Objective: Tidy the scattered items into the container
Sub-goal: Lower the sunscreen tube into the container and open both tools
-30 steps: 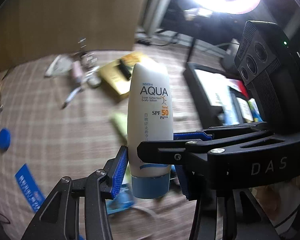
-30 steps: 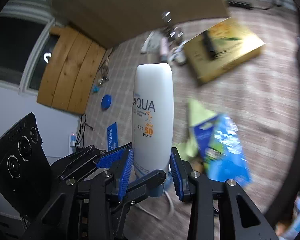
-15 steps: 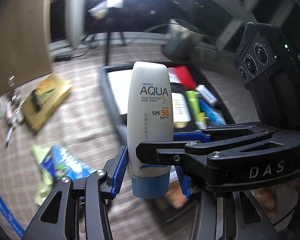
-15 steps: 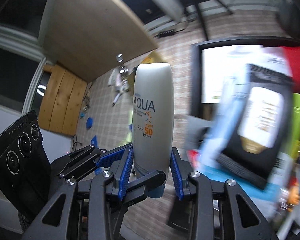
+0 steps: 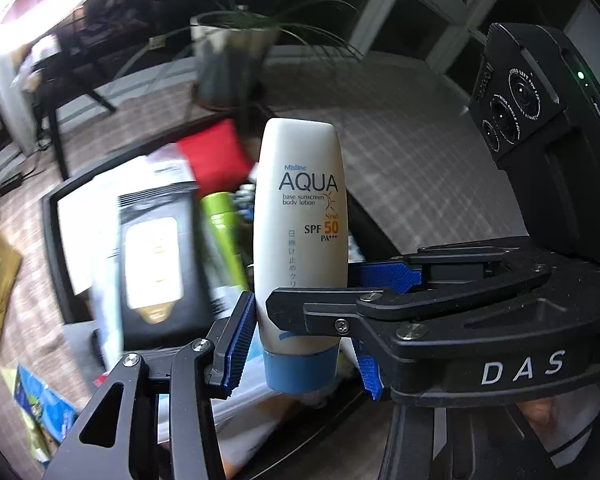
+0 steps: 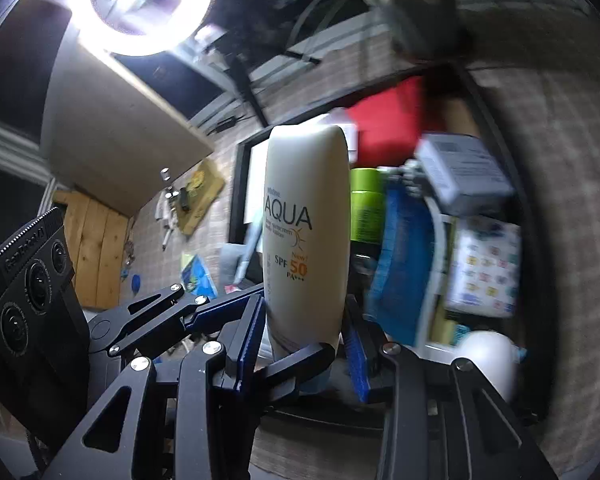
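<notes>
A white AQUA sunscreen tube (image 5: 300,224) with a blue cap stands cap-down, held by both grippers at once. My left gripper (image 5: 302,336) is shut on its lower part, and my right gripper (image 6: 304,340) is shut on the same tube (image 6: 306,216). The tube hangs above the near end of the black container (image 5: 52,216), which also shows in the right wrist view (image 6: 236,184). The container holds a black pouch (image 5: 156,256), a green tube (image 5: 220,220), a red packet (image 5: 216,156) and several other items.
A blue-green packet (image 5: 40,404) lies on the checked cloth left of the container. A yellow box (image 6: 200,196) and small bottles (image 6: 168,208) lie farther off. A potted plant (image 5: 232,60) stands behind the container. A ring light (image 6: 140,4) glares above.
Both grippers, with the tube between them, have swung from over the cluttered cloth to above the container. The grip on the tube is unchanged.
</notes>
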`<state>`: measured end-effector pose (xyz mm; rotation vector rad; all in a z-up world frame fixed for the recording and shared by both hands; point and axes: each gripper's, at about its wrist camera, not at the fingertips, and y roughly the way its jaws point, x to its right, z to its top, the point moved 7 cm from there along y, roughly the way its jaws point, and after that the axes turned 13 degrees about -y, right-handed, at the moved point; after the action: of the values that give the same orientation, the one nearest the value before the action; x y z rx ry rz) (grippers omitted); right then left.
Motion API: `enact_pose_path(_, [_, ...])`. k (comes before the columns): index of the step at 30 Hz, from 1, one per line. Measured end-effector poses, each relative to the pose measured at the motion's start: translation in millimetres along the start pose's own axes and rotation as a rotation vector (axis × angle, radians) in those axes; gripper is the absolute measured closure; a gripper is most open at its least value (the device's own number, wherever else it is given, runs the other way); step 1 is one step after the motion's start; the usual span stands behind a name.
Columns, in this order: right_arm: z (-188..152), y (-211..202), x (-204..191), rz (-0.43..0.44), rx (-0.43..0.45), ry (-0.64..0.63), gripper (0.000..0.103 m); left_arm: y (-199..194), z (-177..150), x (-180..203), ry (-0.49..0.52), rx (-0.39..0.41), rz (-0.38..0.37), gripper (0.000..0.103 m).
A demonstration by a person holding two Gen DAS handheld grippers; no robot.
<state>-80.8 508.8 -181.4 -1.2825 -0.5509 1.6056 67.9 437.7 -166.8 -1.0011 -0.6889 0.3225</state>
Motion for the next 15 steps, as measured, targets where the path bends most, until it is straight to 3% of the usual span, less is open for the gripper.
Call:
enact_pose_path(12, [-11.4, -16.4, 39.6, -0.038, 0.02, 0.078, 0.067, 19.6, 2.8, 27.1, 0.038, -0.036, 0.029, 0.05])
enact_pose_path(15, [-9.8, -18.9, 47.4, -0.104, 0.025, 0.087, 0.051, 12.3, 4.0, 17.6, 0.03, -0.016, 0.049, 0.046])
